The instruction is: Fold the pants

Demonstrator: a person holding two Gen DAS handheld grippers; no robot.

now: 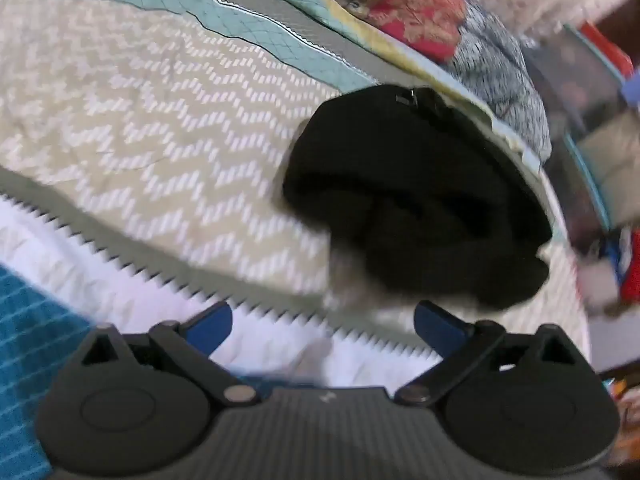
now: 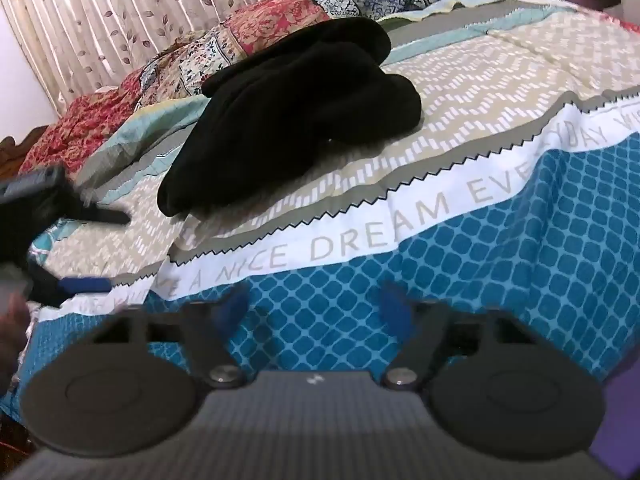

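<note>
The black pants point(image 2: 288, 120) lie in a loose, bunched heap on the bedspread point(image 2: 500, 92), on its beige zigzag part, not far from the patchwork quilt point(image 2: 248, 36) that is piled along the far side of the bed. They look crumpled and not spread flat, so I judge that the folding is not yet begun; in the left wrist view the pants point(image 1: 408, 192) show thick rolls of cloth and a small metal clasp near the top edge.

The left gripper point(image 1: 324, 320) is just in front of the heap, above the white band of the bedspread. Its blue fingers point(image 1: 212, 322) stand wide apart and hold nothing. This position seems chosen to reach the near edge of the cloth. The picture is blurred, so I cannot tell if a fingertip touches the fabric.

The right gripper point(image 2: 316, 312) is further back, over the blue patterned part with the printed words, well apart from the pants. Its jaws are also spread and empty. At the left edge of the right wrist view the left gripper point(image 2: 80, 248) appears, blurred.
</note>
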